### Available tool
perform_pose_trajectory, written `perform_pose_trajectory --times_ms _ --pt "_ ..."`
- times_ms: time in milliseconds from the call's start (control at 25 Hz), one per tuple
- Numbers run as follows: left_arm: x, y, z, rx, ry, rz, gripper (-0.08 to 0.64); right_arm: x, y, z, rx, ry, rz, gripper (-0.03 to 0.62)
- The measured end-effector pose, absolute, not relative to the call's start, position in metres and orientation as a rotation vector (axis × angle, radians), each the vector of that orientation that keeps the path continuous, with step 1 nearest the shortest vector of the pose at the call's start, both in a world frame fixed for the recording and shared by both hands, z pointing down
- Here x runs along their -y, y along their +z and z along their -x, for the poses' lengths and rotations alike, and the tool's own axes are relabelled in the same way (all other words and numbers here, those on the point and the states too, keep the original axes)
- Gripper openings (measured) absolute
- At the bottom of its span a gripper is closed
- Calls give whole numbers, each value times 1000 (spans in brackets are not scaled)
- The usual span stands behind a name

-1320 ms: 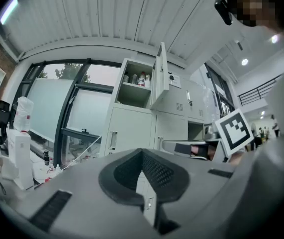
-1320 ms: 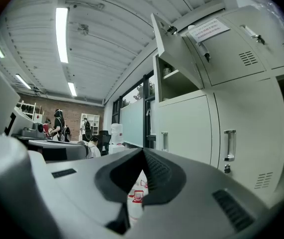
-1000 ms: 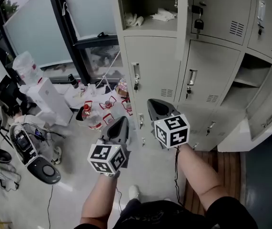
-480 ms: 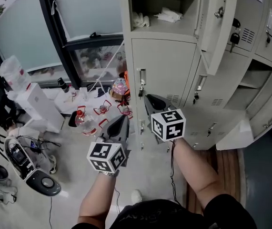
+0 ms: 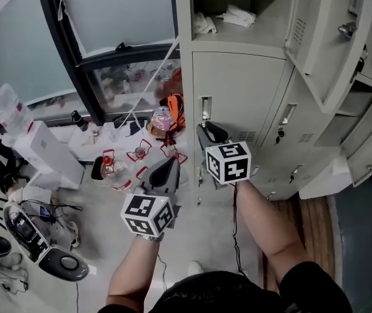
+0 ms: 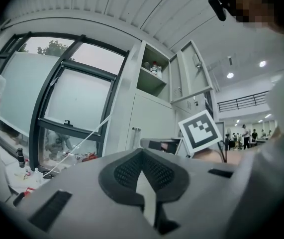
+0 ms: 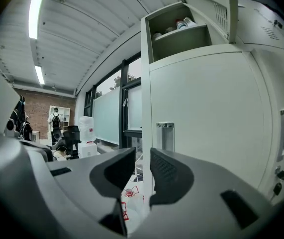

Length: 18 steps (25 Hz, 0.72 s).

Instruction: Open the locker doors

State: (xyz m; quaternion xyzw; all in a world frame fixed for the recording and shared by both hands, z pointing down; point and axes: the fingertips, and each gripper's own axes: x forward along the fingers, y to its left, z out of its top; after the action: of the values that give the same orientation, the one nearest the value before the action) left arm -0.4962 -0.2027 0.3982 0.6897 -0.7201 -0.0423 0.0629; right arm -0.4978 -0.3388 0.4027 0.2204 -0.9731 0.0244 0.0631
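Note:
A bank of beige lockers (image 5: pixel 238 90) stands in front of me. The top left compartment (image 5: pixel 238 12) is open with white cloths inside, and its door (image 5: pixel 332 38) hangs out to the right. Below it the middle door is closed, with a metal handle (image 5: pixel 205 109) at its left edge. My right gripper (image 5: pixel 207 130) points at that handle (image 7: pixel 165 136) from just short of it. Its jaws are opening (image 7: pixel 142 156), with nothing between them. My left gripper (image 5: pixel 171 164) hangs lower left, away from the lockers, jaws shut and empty (image 6: pixel 142 153).
Lower right locker doors (image 5: pixel 368 152) stand open. Left of the lockers are a window (image 5: pixel 107 18), a white box (image 5: pixel 49 152), a big water jug (image 5: pixel 3 109), bottles (image 5: pixel 111 168) and an orange bundle (image 5: pixel 172 104) on the floor. A floor device (image 5: pixel 62 263) lies near left.
The right gripper has moved closer to the closed door's handle and its jaws have parted. The open top door now shows further right. The left gripper stayed in place.

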Motion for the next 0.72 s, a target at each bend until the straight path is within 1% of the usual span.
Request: perform_pose_trajectory --times_ms 480,720 --pt "226 418 535 2079 -125 -2132 -2 377 412 540 2896 48 -789 153" --pt "233 425 541 2051 -121 -2140 -2 384 410 548 2885 5 -827 152"
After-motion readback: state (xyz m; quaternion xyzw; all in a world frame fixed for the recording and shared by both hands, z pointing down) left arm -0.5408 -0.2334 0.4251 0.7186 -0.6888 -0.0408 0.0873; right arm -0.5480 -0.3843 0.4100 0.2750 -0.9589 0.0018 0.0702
